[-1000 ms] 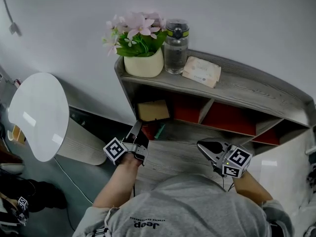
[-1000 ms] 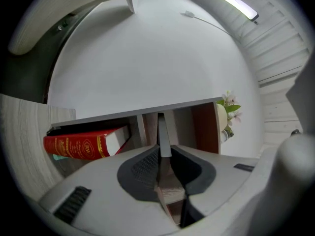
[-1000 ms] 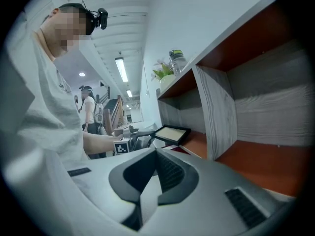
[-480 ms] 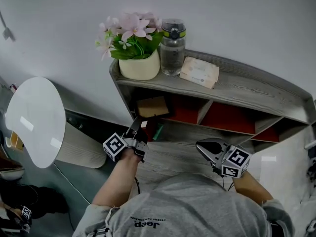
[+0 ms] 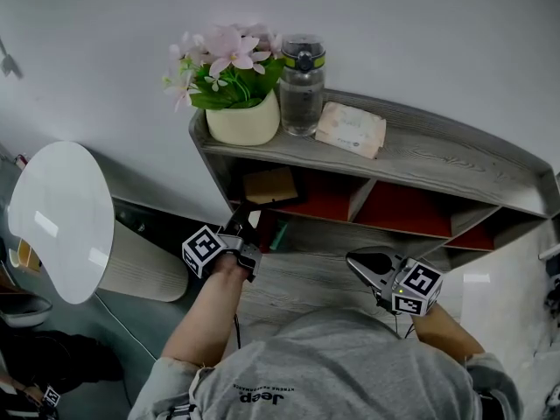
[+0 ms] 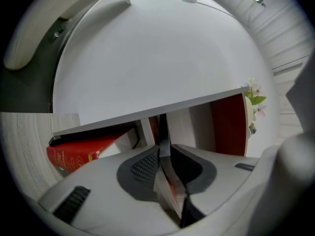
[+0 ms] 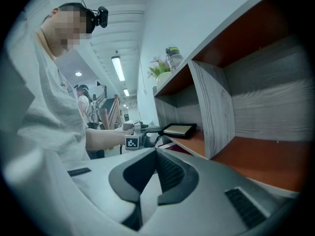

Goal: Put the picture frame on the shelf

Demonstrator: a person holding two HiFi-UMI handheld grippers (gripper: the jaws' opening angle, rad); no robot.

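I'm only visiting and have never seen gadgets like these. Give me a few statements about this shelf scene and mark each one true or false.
1. The flower pot stands beside the water bottle on the shelf's top board. True.
2. The picture frame stands upright on the top board. False: it lies flat in the leftmost compartment under that board.
3. The right gripper holds a book. False: its fingers are together with nothing between them.
4. The left gripper has the picture frame's edge between its fingers. True, and those fingers are opening.
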